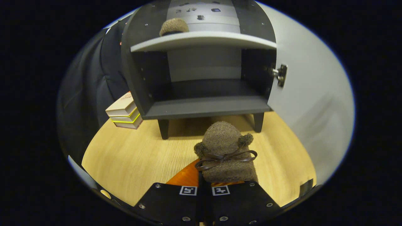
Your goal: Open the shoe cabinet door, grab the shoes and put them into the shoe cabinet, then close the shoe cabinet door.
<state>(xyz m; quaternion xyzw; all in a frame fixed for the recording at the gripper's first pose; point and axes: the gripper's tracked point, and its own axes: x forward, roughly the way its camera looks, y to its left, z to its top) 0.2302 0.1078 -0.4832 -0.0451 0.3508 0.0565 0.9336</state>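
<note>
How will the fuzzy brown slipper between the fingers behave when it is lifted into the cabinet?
The fuzzy brown slipper looks soft and light, so it may sag ahead of the gripper, whose fingers stand nearly together at its heel. Its fleecy surface should resist slipping. The thin bow might snag on the shelf.

Looks like a staged booth mocked up as a home entryway: a small shoe cabinet (201, 78) is set on a wooden tabletop (125, 157), books (124, 114) are stacked at its 9 o'clock, black cloth (91, 78) is hung behind.

Fuzzy brown shoe (224, 153) with bow faces open shoe cabinet (204, 106), its mate (173, 26) shelved
</note>
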